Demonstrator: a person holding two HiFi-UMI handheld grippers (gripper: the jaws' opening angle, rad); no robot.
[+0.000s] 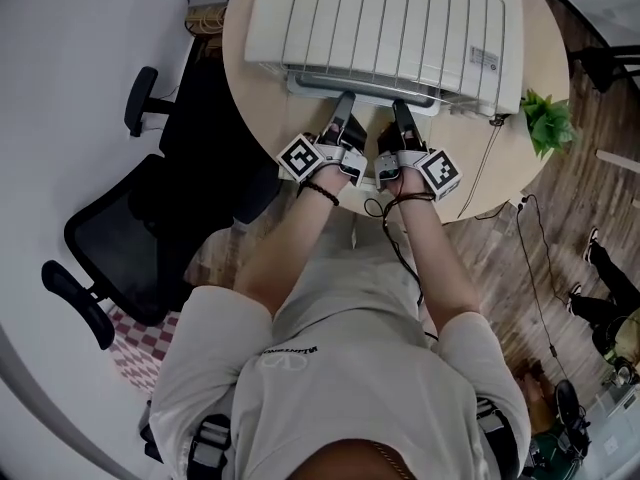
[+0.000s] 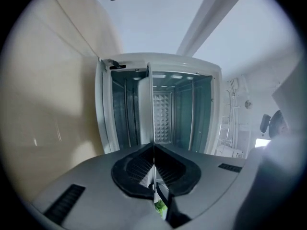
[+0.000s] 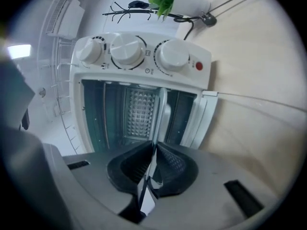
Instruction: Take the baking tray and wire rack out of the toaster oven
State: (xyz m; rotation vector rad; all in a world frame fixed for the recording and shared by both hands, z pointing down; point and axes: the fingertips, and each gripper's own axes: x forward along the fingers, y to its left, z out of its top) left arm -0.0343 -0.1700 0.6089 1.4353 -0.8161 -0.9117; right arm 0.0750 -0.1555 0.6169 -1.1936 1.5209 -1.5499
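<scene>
The oven point(image 1: 380, 28) is white, with a red light point(image 3: 199, 66) by its white knobs point(image 3: 127, 49) and a pale grey tray point(image 2: 145, 109). The left tongs point(image 2: 154, 153) and right tongs point(image 3: 155, 150) are grey with black ridged pads point(image 2: 136, 169), their cubes point(image 1: 300, 158) black-and-white squares. The counter point(image 1: 250, 88) is pale wood; the plant point(image 1: 548, 120) at right green; the chair point(image 1: 150, 218) at left black.

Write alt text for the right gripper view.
The right hand-held gripper pinches the thin front edge of a baking tray that reaches into the open white toaster oven. Three knobs and a red light sit on its panel.
</scene>
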